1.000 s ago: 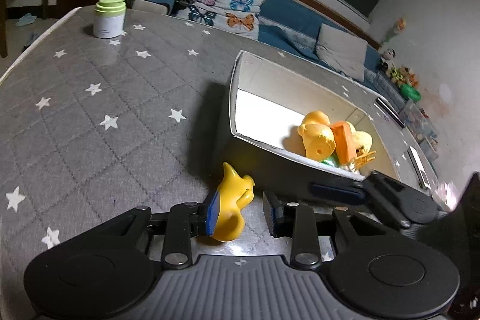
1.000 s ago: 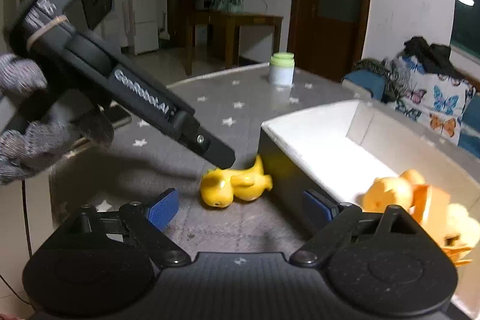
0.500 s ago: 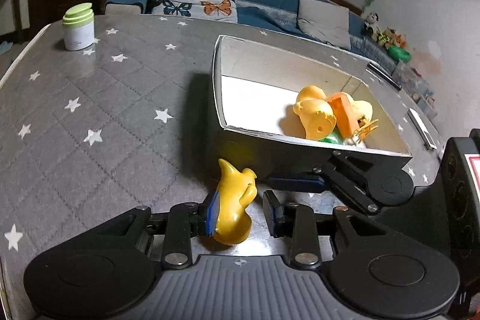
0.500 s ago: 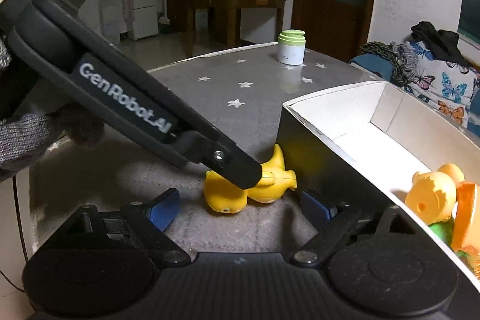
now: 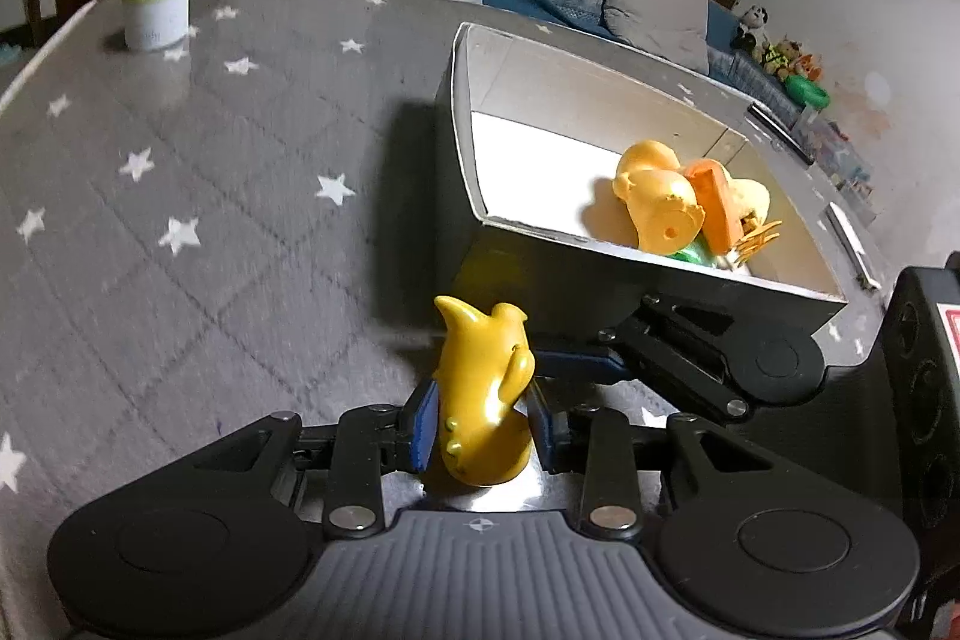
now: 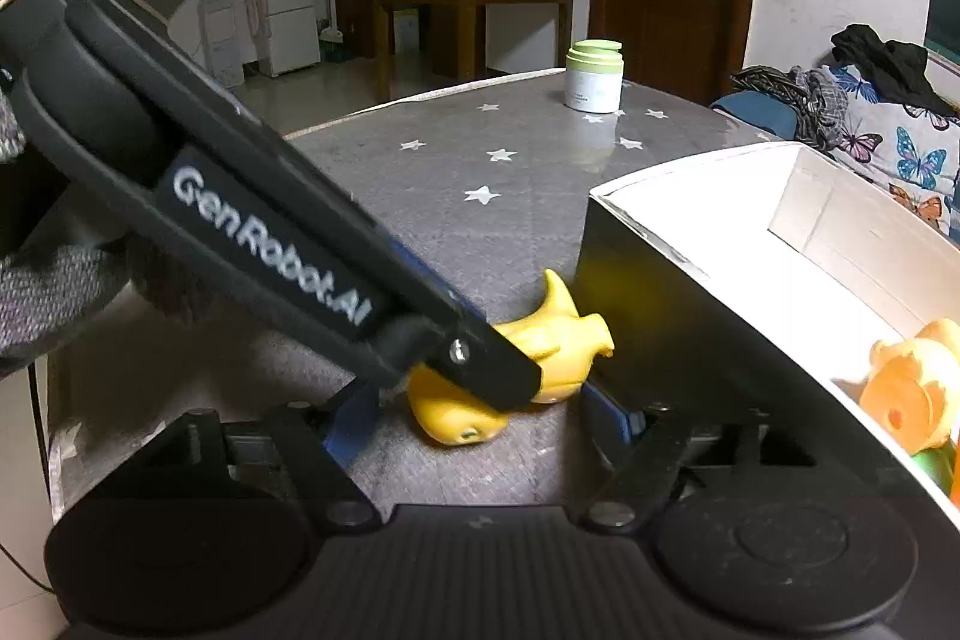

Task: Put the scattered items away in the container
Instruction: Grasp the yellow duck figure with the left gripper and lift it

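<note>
1. The yellow toy (image 5: 483, 400) lies on the star-patterned table (image 5: 180, 232), just beside the near wall of the box (image 5: 540, 280).
2. The left gripper (image 5: 480, 424) has both blue pads pressed against the toy's sides.
3. The right gripper (image 6: 480, 415) sits near the toy, fingers spread apart.
4. The box holds orange toys (image 5: 660, 208) at its far end; bare floor fills the near end.
5. A green-lidded jar (image 5: 156, 1) stands well apart, near the table's far edge.

Dim indoor light, hard shadow beside the box (image 5: 540, 232) — fisheye bending, slight blur at edges.
</note>
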Demonstrator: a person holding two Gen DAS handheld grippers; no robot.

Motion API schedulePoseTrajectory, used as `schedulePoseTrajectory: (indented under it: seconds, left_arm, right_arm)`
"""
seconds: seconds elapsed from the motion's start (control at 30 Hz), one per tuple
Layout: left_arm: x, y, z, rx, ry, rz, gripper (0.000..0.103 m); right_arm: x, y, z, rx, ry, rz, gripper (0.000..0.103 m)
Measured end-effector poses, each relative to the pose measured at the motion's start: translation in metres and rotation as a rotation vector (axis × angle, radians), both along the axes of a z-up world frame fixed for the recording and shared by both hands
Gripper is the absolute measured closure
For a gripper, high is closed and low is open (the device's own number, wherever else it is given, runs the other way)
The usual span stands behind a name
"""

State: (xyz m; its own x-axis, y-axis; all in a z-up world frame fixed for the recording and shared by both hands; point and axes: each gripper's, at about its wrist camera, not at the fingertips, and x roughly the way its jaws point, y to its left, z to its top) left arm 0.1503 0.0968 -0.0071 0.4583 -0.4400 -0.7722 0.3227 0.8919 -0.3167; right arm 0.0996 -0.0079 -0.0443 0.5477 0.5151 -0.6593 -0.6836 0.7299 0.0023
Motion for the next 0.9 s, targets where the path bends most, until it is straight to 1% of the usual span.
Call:
schedulePoseTrajectory:
  seconds: [0.1, 0.23, 0.37, 0.4, 0.43, 0.53, 0.7, 0.77, 0.9]
  left_arm:
    - [-0.002, 0.001, 0.001, 0.000, -0.001, 0.006, 0.068]
    - [-0.004, 0.001, 0.005, 0.012, -0.013, 0.015, 0.069]
    - [-0.005, 0.000, 0.004, 0.013, 0.001, 0.018, 0.069]
    - [-0.006, 0.000, 0.004, 0.013, 0.001, 0.019, 0.069]
    - [-0.007, 0.000, 0.006, 0.010, 0.001, 0.020, 0.069]
    - [-0.010, 0.000, 0.011, 0.002, 0.000, 0.022, 0.069]
    - [-0.018, -0.004, 0.029, -0.011, -0.011, 0.022, 0.069]
    - [-0.020, -0.009, 0.042, -0.016, -0.029, 0.015, 0.069]
    - [-0.015, -0.027, 0.072, -0.008, -0.083, -0.011, 0.069]
  right_arm:
    - [0.000, 0.001, 0.000, -0.004, -0.009, 0.000, 0.033]
    - [-0.002, 0.002, -0.001, -0.011, -0.028, 0.009, 0.033]
    - [-0.002, 0.004, -0.002, -0.017, -0.039, 0.011, 0.034]
    - [-0.002, 0.004, -0.002, -0.017, -0.040, 0.011, 0.035]
    - [-0.002, 0.004, -0.001, -0.016, -0.040, 0.009, 0.039]
    - [-0.002, 0.002, 0.002, -0.005, -0.032, 0.010, 0.040]
    - [-0.010, 0.000, 0.014, -0.008, -0.064, 0.015, 0.040]
    - [-0.014, -0.004, 0.022, -0.003, -0.077, 0.013, 0.040]
    - [-0.016, -0.015, 0.049, 0.001, -0.136, -0.005, 0.040]
